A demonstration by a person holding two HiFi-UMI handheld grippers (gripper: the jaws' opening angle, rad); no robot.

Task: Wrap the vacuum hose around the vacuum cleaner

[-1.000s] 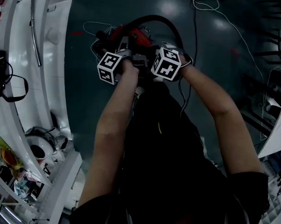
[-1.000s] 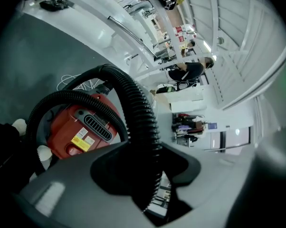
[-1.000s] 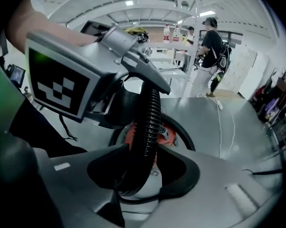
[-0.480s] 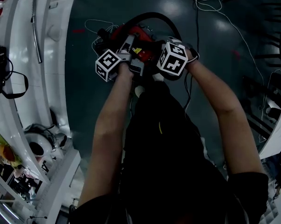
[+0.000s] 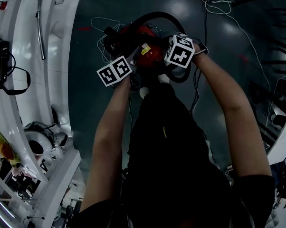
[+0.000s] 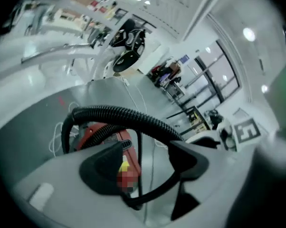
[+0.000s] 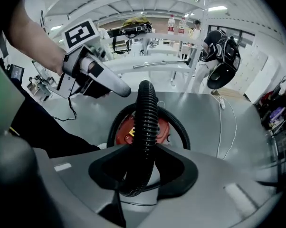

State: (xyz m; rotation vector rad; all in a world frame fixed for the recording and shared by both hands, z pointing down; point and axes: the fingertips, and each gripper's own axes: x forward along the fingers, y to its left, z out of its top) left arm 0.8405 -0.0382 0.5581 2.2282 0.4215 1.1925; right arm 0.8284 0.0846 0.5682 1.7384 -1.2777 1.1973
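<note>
now the right gripper [image 7: 142, 170] is clamped on the black ribbed vacuum hose [image 7: 147, 122], which loops around the red vacuum cleaner [image 5: 145, 46] on the dark floor [image 5: 100, 99], while the left gripper [image 6: 147, 164], its jaws just opened wide, presses on nothing beside the hose.

text: none readable | labels: too small to read | numbers: none

Red vacuum cleaner [image 5: 144, 34], black ribbed hose [image 7: 146, 120], dark teal floor [image 5: 228, 80]
</note>
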